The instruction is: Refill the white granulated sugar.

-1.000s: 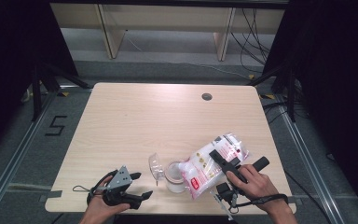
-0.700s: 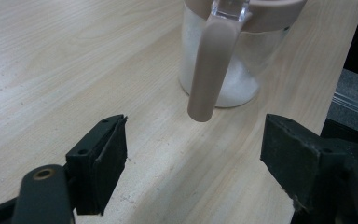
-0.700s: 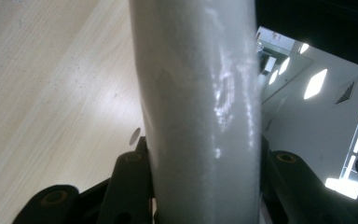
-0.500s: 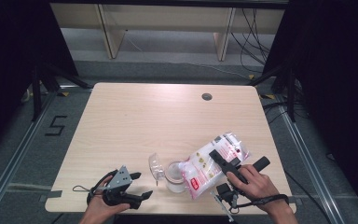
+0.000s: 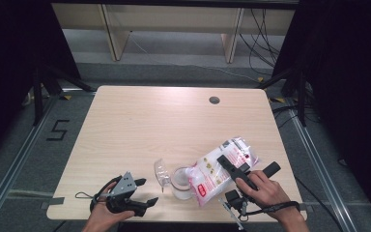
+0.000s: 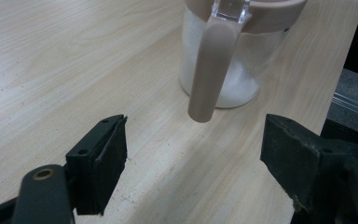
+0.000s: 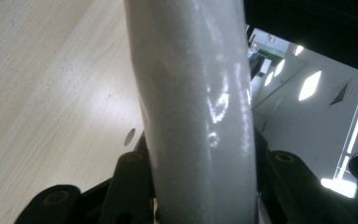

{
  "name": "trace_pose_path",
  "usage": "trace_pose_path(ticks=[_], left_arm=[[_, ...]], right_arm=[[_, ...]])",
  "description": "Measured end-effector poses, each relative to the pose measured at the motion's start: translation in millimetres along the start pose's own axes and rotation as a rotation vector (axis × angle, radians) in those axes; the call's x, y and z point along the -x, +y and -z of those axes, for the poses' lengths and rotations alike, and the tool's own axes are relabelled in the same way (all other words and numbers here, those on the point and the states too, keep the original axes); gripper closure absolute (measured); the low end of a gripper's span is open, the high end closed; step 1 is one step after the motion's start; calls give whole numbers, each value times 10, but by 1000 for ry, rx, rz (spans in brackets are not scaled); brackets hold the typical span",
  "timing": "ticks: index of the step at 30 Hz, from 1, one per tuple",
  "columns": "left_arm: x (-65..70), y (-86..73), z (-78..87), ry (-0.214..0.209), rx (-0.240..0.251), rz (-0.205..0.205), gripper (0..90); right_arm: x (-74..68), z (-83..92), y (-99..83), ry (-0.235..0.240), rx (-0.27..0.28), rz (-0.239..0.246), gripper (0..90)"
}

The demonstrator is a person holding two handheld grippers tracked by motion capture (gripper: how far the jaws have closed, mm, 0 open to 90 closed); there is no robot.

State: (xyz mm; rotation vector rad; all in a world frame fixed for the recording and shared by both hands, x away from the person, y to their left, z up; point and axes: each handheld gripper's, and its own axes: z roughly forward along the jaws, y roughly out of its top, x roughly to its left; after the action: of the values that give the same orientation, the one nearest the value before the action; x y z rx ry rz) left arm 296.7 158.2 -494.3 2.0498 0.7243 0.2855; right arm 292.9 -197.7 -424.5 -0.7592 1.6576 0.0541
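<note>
My high camera looks down on the whole bench point(image 5: 140, 125) from 6 o'clock. My left camera sits low, close to the jar point(image 6: 223, 56), shared with the high view point(image 5: 180, 182); my right one presses against the bag point(image 7: 196, 102).

a lab-like recording room: a lone light-wood table point(image 5: 140, 125) with a cable hole point(image 5: 214, 100), dark curtains at both sides, floor rails, loose cables point(image 5: 263, 29), taped number five.

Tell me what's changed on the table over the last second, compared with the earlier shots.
Nothing has visibly moved. The right gripper still clamps the bag, tipped over the jar. The left gripper still waits open beside it, and the jar's lid stays flipped open.
</note>
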Motion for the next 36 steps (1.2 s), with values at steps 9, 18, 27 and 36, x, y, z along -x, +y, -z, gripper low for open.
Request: trace_pose_path(ticks=[9,18,27,36], left_arm=[[17,-6,-17,-14,20,27,223],[-3,-3,-1,-3,-1,1,223],[-1,-4,-2,-3,1,2,223],[10,-4,-4,-6,9,15,223]], right_arm=[[20,24,5,-6,10,8,662],[45,59,-3,-9,6,3,666],[1,68,25,-4,-1,-42,674],[13,67,17,-10,13,-5,687]])
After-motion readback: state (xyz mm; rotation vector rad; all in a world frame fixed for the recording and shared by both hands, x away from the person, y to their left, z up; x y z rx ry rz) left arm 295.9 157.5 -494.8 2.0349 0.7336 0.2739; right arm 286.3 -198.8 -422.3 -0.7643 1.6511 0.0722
